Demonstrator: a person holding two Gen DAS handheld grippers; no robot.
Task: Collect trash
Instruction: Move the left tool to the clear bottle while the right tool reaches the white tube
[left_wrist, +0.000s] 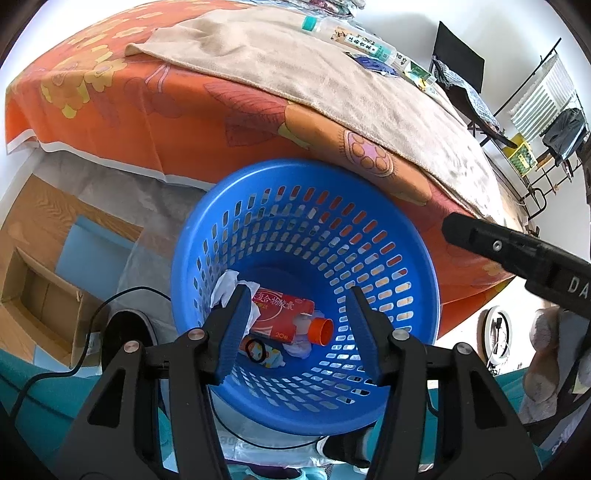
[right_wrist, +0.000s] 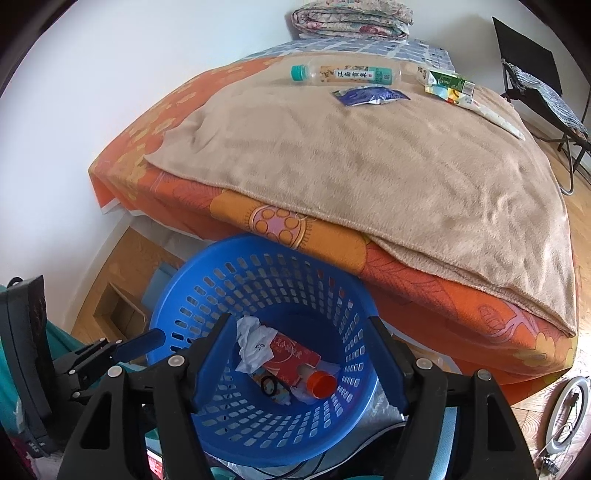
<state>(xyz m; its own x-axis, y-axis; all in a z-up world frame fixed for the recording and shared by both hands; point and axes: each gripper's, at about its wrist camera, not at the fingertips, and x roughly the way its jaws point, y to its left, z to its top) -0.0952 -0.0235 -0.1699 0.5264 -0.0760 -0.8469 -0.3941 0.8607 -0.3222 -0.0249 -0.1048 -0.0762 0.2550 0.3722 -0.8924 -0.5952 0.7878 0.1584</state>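
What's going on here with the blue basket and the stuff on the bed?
A person is collecting trash with two handheld grippers. Both the left gripper and right gripper hang open and empty over the blue basket, which already holds a red box, crumpled paper and an orange cap. A bottle, a blue wrapper and a green carton lie on the bed's blanket.

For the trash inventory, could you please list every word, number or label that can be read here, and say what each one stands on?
"20": red box in the blue basket; its white Chinese characters are partly hidden by the left gripper.
"DA": black body of the right gripper, cut off at the frame edge.
Clear bottle on the bed: vertical Chinese label, too small to read.
Green carton: print too blurred.
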